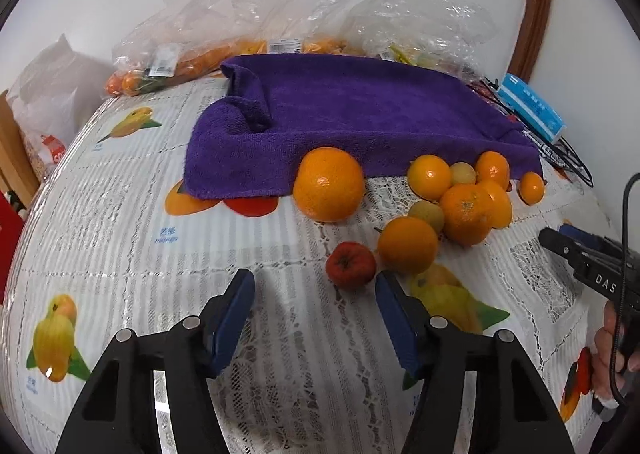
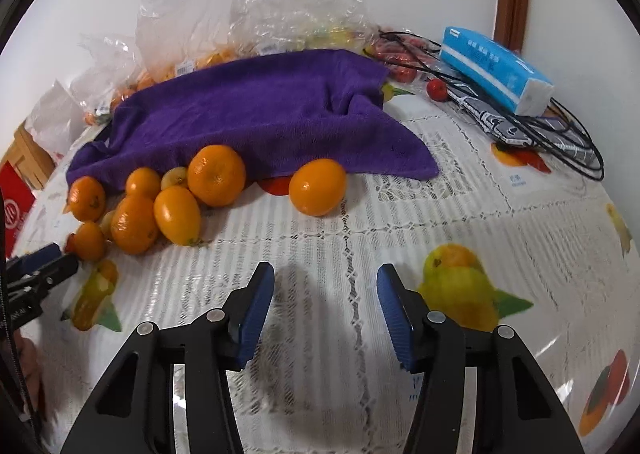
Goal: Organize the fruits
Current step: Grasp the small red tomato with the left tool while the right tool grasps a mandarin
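Tablecloth [image 1: 120,238], white lace with printed fruit, fills most of both views. Purple towel [image 1: 360,121] lies rumpled across the upper centre of the left view, its near edge draped down onto the cloth; same towel in the right view at upper centre-left [image 2: 256,113]. Clear plastic bags [image 1: 320,5] with more orange fruit stand behind the towel, along the top. Blue tissue pack [image 2: 496,69] at upper right of the right view, resting on black cables [image 2: 576,141]. Left gripper [image 1: 316,286] at bottom centre of its view, fingers wide apart, nothing between them, just above the cloth. Right gripper [image 2: 326,282] likewise at bottom centre of its view, fingers spread and empty; it also shows at the right edge of the left view. Big orange [image 1: 329,184] sits alone at the towel's near edge, centre frame, touching the fabric. Citrus cluster [image 1: 464,197], right of centre, is a touching heap of oranges and paler small fruit against the towel hem; in the right view the heap is at centre-left [image 2: 160,205]. Small red fruit [image 1: 350,264] sits just ahead of the left gripper's right finger [image 1: 394,314], beside the nearest orange [image 1: 408,245]; whether it touches that orange, cannot tell.
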`<action>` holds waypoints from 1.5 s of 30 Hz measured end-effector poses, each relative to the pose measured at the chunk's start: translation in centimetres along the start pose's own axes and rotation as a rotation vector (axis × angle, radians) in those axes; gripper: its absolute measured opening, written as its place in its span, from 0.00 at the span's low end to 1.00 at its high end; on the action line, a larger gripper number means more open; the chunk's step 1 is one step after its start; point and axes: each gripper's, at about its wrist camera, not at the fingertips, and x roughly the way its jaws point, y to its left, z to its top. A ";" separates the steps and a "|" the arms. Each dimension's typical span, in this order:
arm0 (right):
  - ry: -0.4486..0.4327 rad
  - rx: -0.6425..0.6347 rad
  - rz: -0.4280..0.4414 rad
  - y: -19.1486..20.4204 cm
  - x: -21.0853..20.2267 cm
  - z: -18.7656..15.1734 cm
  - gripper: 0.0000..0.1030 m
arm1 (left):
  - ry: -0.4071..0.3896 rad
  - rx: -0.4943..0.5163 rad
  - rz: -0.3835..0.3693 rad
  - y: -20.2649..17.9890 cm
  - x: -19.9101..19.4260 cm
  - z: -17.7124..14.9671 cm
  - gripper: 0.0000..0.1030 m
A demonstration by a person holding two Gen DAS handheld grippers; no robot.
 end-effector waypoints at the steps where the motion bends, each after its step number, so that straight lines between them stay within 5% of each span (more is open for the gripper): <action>1: -0.002 -0.009 -0.004 0.1 0.1 0.1 0.53 | 0.001 0.010 -0.006 -0.2 0.1 0.1 0.58; 8: 0.006 -0.029 -0.004 -0.2 1.0 1.3 0.53 | 0.011 0.072 -0.006 -1.0 0.6 0.6 0.57; 14: 0.003 -0.043 -0.010 -0.4 1.6 2.2 0.53 | 0.000 0.075 -0.047 -1.0 0.6 0.6 0.34; 26: 0.005 -0.064 -0.039 0.3 3.2 4.3 0.53 | -0.008 0.019 -0.167 0.0 0.5 0.4 0.23; 30: 0.006 -0.058 -0.045 0.4 3.6 4.7 0.50 | -0.007 0.024 -0.181 -0.1 0.4 0.5 0.24; 34: -0.002 -0.063 -0.015 0.4 3.4 4.6 0.35 | -0.007 0.014 -0.195 0.1 0.4 0.5 0.24; 45: -0.054 0.008 0.100 -0.9 2.3 4.3 0.34 | -0.036 -0.017 -0.229 0.6 0.0 0.3 0.24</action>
